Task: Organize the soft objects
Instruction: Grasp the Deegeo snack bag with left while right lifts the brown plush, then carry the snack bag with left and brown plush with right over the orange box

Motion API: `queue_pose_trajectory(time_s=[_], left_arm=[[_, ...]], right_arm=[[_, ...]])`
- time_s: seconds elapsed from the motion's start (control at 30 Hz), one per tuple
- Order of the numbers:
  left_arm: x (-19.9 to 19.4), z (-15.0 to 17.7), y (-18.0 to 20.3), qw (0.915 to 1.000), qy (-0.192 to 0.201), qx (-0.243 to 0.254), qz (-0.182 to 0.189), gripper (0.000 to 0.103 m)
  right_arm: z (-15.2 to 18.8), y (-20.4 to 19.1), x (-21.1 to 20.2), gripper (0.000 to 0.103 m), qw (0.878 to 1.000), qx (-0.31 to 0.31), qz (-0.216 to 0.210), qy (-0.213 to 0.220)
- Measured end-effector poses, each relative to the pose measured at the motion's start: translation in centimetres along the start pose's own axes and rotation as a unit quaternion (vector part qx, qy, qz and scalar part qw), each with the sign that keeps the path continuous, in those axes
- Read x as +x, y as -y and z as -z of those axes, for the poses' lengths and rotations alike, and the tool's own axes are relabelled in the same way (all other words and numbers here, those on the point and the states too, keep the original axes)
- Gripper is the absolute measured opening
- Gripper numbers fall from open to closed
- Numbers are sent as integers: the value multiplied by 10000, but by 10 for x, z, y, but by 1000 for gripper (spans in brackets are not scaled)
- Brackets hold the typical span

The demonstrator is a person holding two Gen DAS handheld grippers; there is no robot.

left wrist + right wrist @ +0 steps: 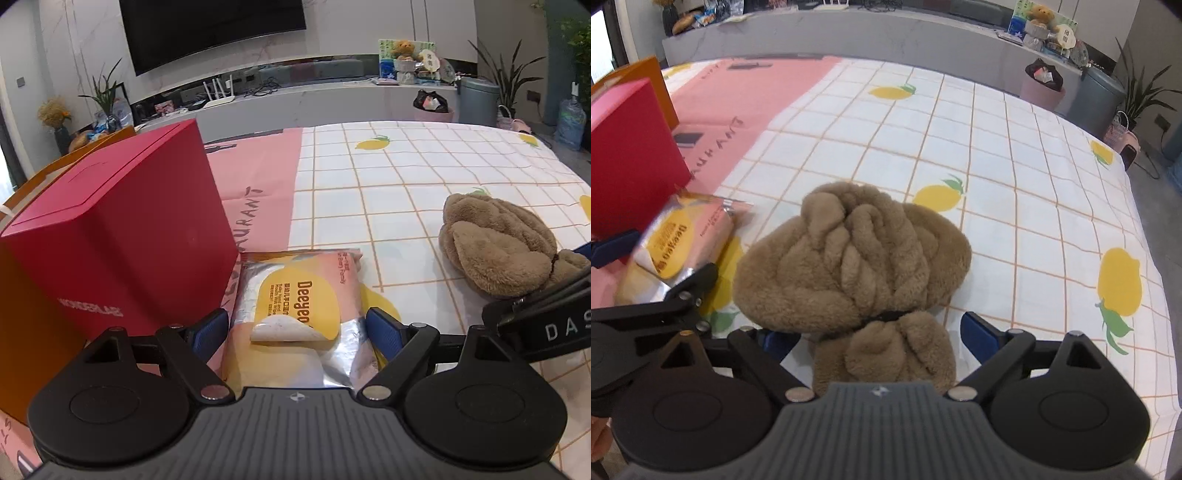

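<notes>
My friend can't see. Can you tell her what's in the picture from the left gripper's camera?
A soft pack of wet wipes lies on the tablecloth between the open jaws of the left gripper, which do not press on it. A red box stands just left of the pack, and a fluffy brown plush toy lies to the right.

Brown plush toy, red box, pink-yellow wipes pack, white orange-grid lemon-print cloth, pink section.
</notes>
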State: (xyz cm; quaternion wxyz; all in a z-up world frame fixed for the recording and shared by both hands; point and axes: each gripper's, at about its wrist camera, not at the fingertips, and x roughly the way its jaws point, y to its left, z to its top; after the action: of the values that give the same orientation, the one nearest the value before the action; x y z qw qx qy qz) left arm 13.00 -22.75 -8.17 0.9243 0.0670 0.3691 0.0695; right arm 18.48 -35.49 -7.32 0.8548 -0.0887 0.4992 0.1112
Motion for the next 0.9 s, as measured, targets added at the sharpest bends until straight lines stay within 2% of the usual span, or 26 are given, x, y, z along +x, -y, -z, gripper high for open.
queue_pose_trajectory(time_s=[0.1,0.17,0.33,0.47,0.53,0.57,0.6,0.73,0.8,0.9], left_arm=[[-6,4,-3,9994,179,-229,-186,99],[-1,6,-4,9988,110,-404,-236,100],[7,9,-14,9966,38,-820,-17,103],[9,15,-22,9966,236,-740,280,103],[7,19,-21,9964,346,-711,305,103],[6,21,-21,9962,392,-712,306,101],[4,24,-22,9959,439,-726,316,95],[-2,26,-22,9961,471,-680,314,88],[-5,26,-23,9966,419,-644,299,79],[-10,26,-27,9977,326,-474,358,76]], right_arm=[[2,-1,4,91,9999,30,3,-120],[3,0,6,91,9998,64,-12,-176],[4,2,7,91,9995,215,-49,-224],[4,2,7,90,9996,209,-70,-202],[6,2,4,70,9995,179,-212,-137],[6,1,0,55,9995,155,-268,-85],[6,0,-2,55,9995,98,-292,-88],[6,-5,-6,52,9996,-68,-221,-179],[7,-7,-6,52,9995,-86,-228,-189],[9,-7,-8,52,9995,-61,-225,-211]])
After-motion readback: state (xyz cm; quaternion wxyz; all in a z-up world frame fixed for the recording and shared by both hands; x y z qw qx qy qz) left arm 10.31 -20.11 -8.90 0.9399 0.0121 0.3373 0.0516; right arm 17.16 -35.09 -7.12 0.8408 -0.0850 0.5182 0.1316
